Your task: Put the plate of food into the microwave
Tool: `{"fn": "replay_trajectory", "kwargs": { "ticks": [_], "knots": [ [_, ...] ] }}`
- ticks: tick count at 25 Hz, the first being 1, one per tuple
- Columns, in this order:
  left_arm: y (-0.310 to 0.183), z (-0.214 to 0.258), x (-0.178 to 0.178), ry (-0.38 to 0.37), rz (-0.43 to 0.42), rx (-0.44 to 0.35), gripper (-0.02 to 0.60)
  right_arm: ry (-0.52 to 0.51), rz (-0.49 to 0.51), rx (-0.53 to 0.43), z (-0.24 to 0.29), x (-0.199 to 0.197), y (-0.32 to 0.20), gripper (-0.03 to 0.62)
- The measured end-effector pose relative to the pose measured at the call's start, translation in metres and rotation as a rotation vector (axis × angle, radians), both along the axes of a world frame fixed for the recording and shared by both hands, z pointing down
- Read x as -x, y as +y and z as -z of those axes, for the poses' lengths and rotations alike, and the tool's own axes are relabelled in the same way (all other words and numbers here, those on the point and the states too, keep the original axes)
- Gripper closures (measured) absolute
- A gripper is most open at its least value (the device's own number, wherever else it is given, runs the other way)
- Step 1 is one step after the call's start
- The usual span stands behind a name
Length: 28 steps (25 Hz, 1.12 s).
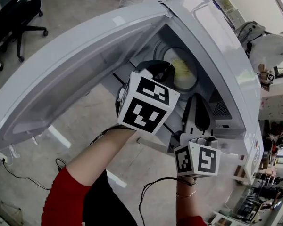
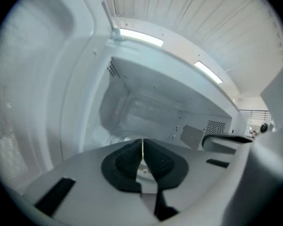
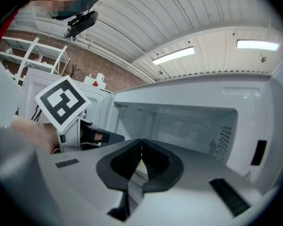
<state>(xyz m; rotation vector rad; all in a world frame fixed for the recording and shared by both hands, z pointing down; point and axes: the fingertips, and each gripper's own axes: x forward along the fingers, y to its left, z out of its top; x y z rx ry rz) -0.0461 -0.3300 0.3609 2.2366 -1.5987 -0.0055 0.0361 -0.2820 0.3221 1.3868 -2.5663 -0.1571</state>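
The white microwave point(image 1: 217, 46) stands with its door point(image 1: 80, 74) swung wide to the left. A plate of yellowish food point(image 1: 184, 69) sits inside on the round turntable. My left gripper point(image 1: 164, 71) reaches into the opening, its tips just left of the plate; whether they touch its rim is hidden. Its pads point(image 2: 127, 157) are pressed together with nothing between them, facing the white cavity point(image 2: 146, 112). My right gripper point(image 1: 197, 100) hovers at the opening's front, lower right of the plate. Its jaws are also shut and empty point(image 3: 141, 157), looking into the cavity point(image 3: 193, 121).
The open door fills the left of the head view, above the floor. An office chair point(image 1: 19, 13) stands at the far left and a person in white point(image 1: 269, 48) at the upper right. Cables point(image 1: 9, 168) trail on the floor. Shelves with clutter point(image 1: 269, 192) sit lower right.
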Motion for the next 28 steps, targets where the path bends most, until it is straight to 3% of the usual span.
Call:
{"fn": "replay_trajectory", "kwargs": {
  "ticks": [3, 7, 10, 14, 18, 20, 28],
  "knots": [
    [0.026, 0.012, 0.011, 0.027, -0.018, -0.048, 0.572, -0.055, 0.007, 0.023, 0.008, 0.008, 0.019, 0.579],
    [0.055, 0.027, 0.006, 0.077, -0.057, -0.044, 0.572, -0.133, -0.003, 0.068, 0.019, -0.002, 0.04, 0.579],
    [0.076, 0.037, -0.016, 0.125, -0.119, -0.021, 0.574, -0.21, -0.024, 0.109, 0.018, -0.029, 0.062, 0.579],
    [0.098, 0.054, -0.048, 0.13, -0.213, 0.0, 0.572, -0.302, -0.068, 0.18, 0.011, -0.069, 0.089, 0.579],
    [0.128, 0.065, -0.083, 0.183, -0.296, 0.059, 0.574, -0.349, -0.127, 0.254, 0.006, -0.105, 0.122, 0.58],
    [0.143, 0.06, -0.084, 0.195, -0.326, 0.088, 0.574, -0.37, -0.158, 0.265, 0.001, -0.107, 0.136, 0.58],
    [0.184, 0.053, -0.067, 0.27, -0.309, 0.138, 0.572, -0.377, -0.173, 0.28, 0.002, -0.098, 0.171, 0.58]
  ]
}}
